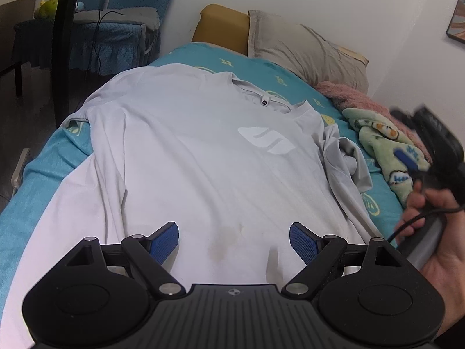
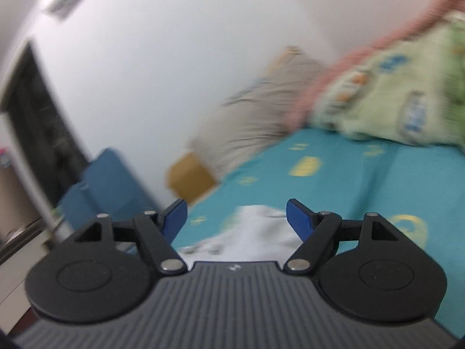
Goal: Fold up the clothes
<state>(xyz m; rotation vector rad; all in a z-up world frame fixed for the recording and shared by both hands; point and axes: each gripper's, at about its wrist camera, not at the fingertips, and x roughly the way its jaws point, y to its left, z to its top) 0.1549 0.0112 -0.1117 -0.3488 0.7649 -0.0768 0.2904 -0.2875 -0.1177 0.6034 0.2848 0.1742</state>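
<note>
From the left gripper (image 1: 234, 240), spread wide over the grey T-shirt (image 1: 203, 151), the way to twelve o'clock lies open up to the pillow (image 1: 305, 49), while at three o'clock a green blanket (image 1: 386, 148) and the person's hand (image 1: 433, 232) crowd the bed's edge.

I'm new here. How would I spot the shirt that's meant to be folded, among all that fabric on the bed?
Find the bed with the teal sheet; the T-shirt lies spread flat across its middle, neck towards the grey pillow. It is plain pale grey with a white leaf-shaped logo on the chest, unlike the crumpled green cartoon-print blanket and pink blanket beside it.
</note>
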